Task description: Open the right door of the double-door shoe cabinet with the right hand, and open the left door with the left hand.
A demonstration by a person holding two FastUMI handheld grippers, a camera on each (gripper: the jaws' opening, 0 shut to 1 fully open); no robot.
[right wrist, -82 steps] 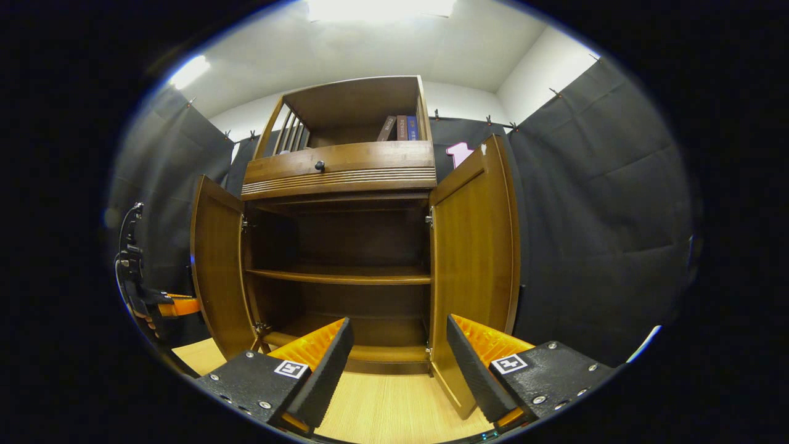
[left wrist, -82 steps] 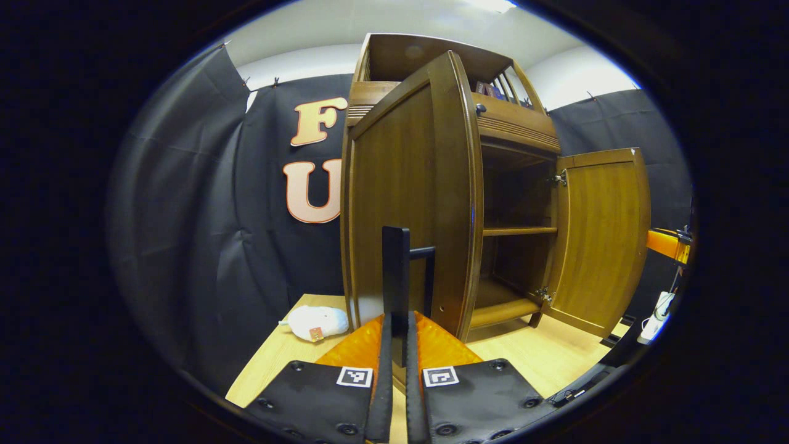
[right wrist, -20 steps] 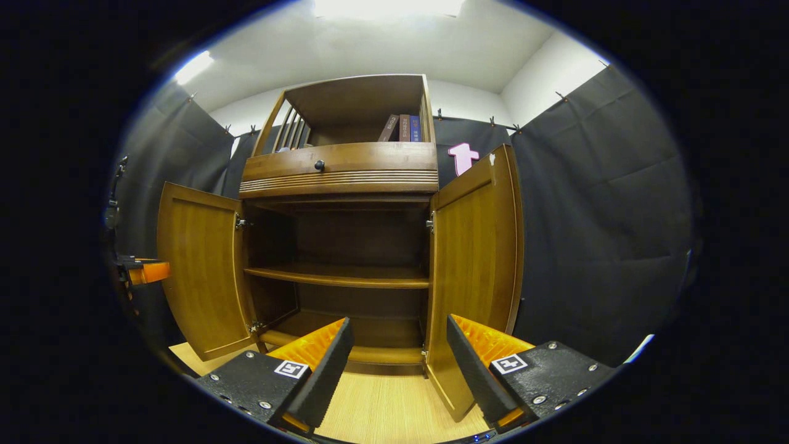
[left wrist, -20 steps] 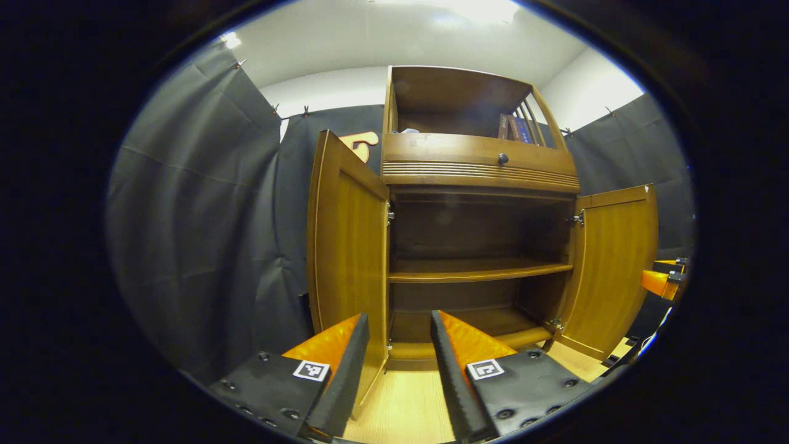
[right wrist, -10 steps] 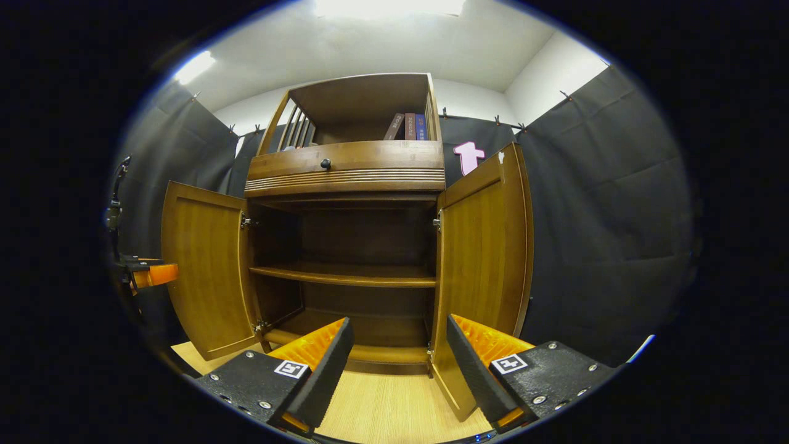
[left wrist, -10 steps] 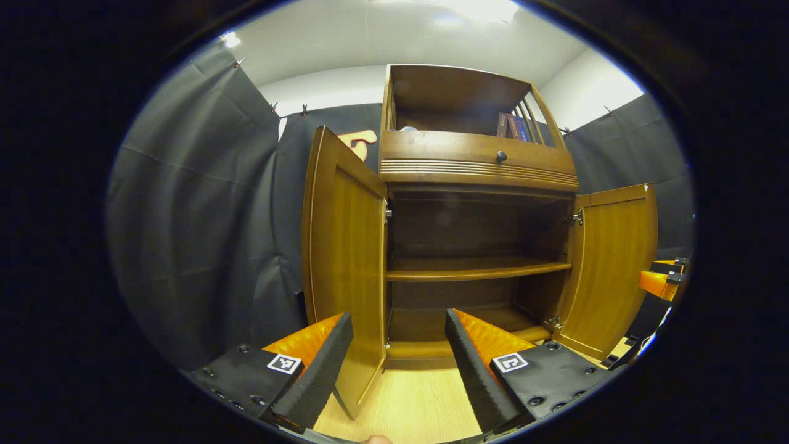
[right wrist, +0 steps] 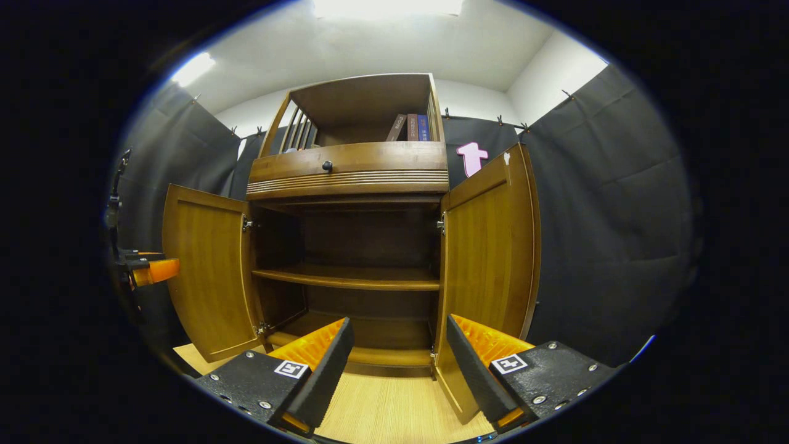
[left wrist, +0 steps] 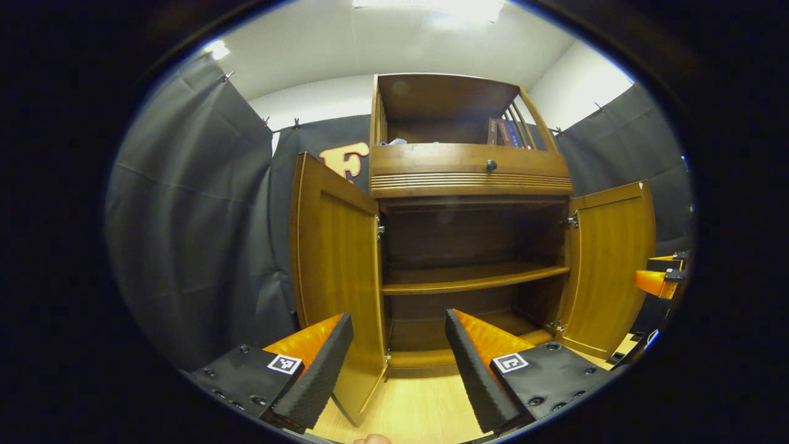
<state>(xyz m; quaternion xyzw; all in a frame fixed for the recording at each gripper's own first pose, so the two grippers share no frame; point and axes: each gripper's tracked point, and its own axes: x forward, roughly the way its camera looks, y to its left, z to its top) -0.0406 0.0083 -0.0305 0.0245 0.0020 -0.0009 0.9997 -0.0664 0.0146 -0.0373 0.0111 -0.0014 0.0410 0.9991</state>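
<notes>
The shoe cabinet [left wrist: 468, 179] stands at the centre of the left gripper view, on a pale wooden floor [left wrist: 413, 413], with both of its doors swung wide. Its left door [left wrist: 336, 271] hangs open at about 9 o'clock from the cabinet's dark interior, its lower edge reaching down toward 6 o'clock, and its right door [left wrist: 610, 265] stands open at 3 o'clock. Inside, a single shelf [left wrist: 468, 279] crosses the middle of the compartment, and nothing can be made out lying on it. Above the doors sits a drawer front with a small dark knob [left wrist: 491, 165], and over that an open top compartment holding a few books [left wrist: 505, 132] at about 1 o'clock. The left gripper [left wrist: 397, 364] is released, its fingers spread apart at 6 o'clock and touching nothing, with the left door's bottom corner seen between them. In the right gripper view the cabinet [right wrist: 348, 172] again fills the centre, the left door [right wrist: 206, 271] at 9 o'clock and the right door [right wrist: 490, 265] at 3 o'clock. The right gripper [right wrist: 400, 364] is likewise released, fingers parted and clear of the right door, which stands just beyond them. The other gripper's tip shows at the far 9 o'clock edge of this view, beside the left door.
</notes>
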